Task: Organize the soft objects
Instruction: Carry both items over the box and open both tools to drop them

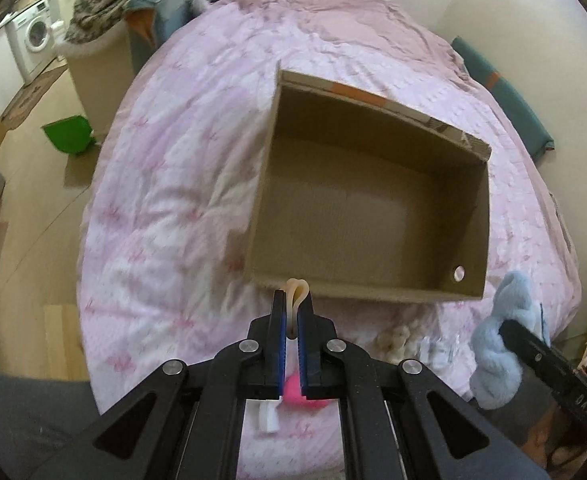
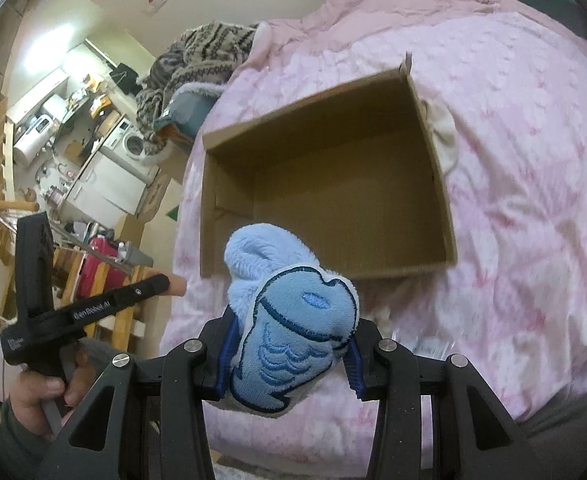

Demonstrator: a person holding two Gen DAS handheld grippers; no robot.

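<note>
One open cardboard box (image 1: pixel 373 204), matte brown with a small round hole in one wall, sits on the bed's quilted pink cover (image 1: pixel 165 184). The left gripper (image 1: pixel 292 308) has its blue-padded jaws pinched on a thin, folded, rubbery beige piece (image 1: pixel 296 296), held at the box's near edge. The right gripper (image 2: pixel 289 356) clamps one fluffy light-blue plush (image 2: pixel 293 328) with embroidered navy outlines, also short of the box. A pink thing (image 1: pixel 295 394) beneath the left jaws is mostly hidden, and pale items near the bed's near edge are blurred.

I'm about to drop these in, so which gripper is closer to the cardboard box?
Left. The left gripper sits right at the box's near rim, while the right gripper, holding the blue plush toy, is farther back.
</note>
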